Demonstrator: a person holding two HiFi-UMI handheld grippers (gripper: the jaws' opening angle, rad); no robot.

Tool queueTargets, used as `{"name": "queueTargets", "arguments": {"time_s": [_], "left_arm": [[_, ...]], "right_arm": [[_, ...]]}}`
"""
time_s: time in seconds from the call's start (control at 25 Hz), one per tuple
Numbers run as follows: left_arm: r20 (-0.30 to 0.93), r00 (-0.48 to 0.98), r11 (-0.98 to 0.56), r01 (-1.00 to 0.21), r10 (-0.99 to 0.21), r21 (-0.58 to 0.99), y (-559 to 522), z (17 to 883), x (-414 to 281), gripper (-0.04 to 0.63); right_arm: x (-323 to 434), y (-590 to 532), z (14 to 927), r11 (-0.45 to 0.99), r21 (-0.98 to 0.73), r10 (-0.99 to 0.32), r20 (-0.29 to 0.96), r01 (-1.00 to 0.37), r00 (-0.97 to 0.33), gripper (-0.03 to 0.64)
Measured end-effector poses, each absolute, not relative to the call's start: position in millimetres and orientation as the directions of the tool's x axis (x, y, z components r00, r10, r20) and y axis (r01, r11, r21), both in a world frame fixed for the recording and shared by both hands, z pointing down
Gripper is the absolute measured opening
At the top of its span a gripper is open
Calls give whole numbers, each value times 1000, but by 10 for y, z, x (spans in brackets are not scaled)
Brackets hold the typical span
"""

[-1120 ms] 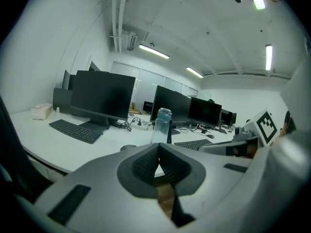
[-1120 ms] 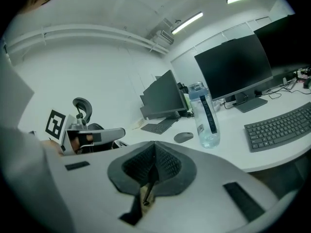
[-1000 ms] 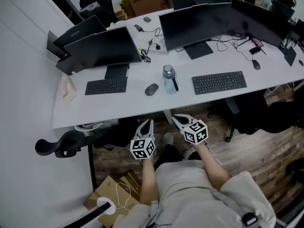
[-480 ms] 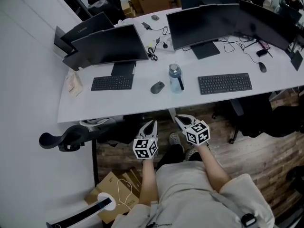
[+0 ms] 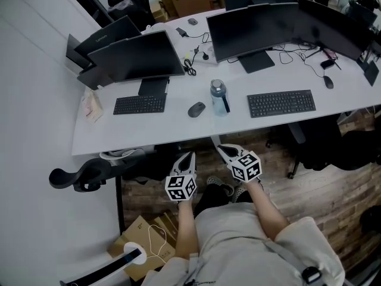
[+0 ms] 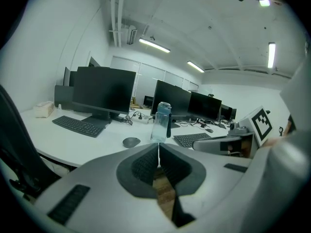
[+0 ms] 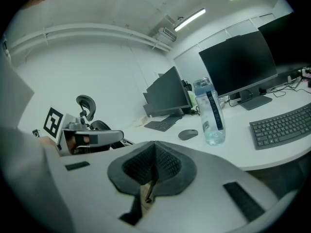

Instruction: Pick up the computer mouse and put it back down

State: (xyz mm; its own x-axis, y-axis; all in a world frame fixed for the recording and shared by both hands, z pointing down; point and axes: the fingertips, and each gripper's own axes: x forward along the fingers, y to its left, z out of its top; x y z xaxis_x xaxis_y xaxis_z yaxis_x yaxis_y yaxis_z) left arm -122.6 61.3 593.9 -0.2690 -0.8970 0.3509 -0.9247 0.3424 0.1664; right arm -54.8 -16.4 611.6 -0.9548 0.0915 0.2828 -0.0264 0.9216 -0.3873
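Mouse location: the computer mouse (image 5: 196, 109) lies flat on the white desk (image 5: 137, 139), between the left keyboard (image 5: 139, 104) and the water bottle (image 5: 219, 98), just beside the bottle and untouched by either tool. The bottle stands upright, with the right keyboard (image 5: 281, 103) farther along the same desk. Two dark monitors (image 5: 137, 57) stand behind the keyboards, with loose cables near their bases. The left claw (image 5: 188, 155) is fully closed: its two padded jaws meet along a single seam, and nothing sits between them. The right claw (image 5: 221, 149) is likewise closed, pad against pad, and carries nothing. Both claws are held side by side below the near edge of the desk, above the wooden floor (image 5: 315, 183), and both point toward the desk. Each carries its marker cube at the rear, next to the person's forearm. Both are well apart from the mouse. In the left gripper view, the mouse appears just above the closed jaw tips and slightly to their left, with the bottle directly above them. In the right gripper view, the mouse sits to the left of the bottle's base. A black office chair (image 5: 89, 174) stands under the desk on the left, and a cardboard box (image 5: 140, 237) rests on the floor beside the person.
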Motion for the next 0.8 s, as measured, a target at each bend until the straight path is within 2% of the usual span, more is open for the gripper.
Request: {"name": "queueTargets", "arguments": {"time_s": [0.8], "left_arm": [[342, -288, 349, -928, -895, 132, 644, 5882, -1284, 25]], "right_arm": [[-590, -176, 6126, 926, -375, 79, 298, -40, -951, 5]]}}
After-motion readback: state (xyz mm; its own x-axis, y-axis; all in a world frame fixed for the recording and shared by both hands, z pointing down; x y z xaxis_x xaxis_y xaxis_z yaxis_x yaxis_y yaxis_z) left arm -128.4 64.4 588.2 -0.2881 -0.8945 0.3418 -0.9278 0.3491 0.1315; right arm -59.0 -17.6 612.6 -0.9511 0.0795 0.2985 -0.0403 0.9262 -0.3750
